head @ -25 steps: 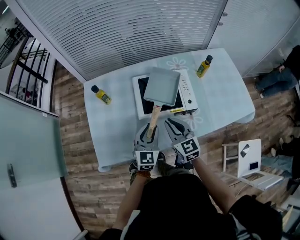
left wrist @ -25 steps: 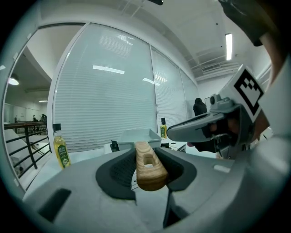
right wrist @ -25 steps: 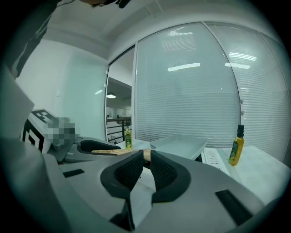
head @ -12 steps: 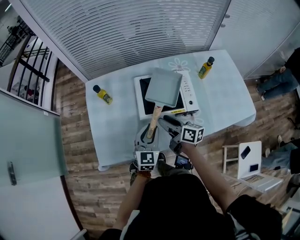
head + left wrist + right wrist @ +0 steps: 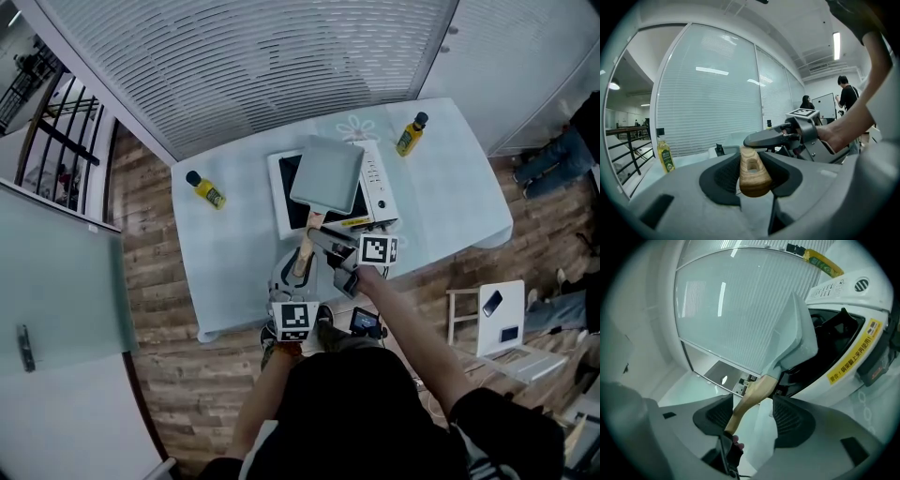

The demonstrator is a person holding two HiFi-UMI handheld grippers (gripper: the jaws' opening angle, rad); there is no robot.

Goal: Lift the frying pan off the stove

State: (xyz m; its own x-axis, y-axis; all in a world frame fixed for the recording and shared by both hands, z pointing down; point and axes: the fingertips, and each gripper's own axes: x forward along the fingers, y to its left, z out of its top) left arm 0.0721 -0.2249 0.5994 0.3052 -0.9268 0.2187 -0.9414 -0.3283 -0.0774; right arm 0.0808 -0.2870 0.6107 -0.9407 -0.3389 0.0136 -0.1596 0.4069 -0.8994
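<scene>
Here the grey square frying pan [image 5: 326, 173] lies over the dark top of the white stove [image 5: 380, 187], just above the middle of the head view. Whether it rests flat there or is raised a little cannot be told. Its wooden handle [image 5: 305, 246] points down the frame toward the person.

The left tongs [image 5: 300, 261] are clamped on the end of that handle; in the left gripper view the wood sits wedged between the two dark pads.

The right tongs [image 5: 319, 238] are rolled onto their side and come in from the right, nearer the pan. Their jaws have just been opening and stand wide apart. In the right gripper view the handle passes between them with a gap on each side.

The stove stands on a counter [image 5: 234, 253] under a pale blue cloth. One yellow bottle [image 5: 205, 190] stands at the left of the counter, another bottle [image 5: 409, 134] at its upper right, both well apart from the stove.
</scene>
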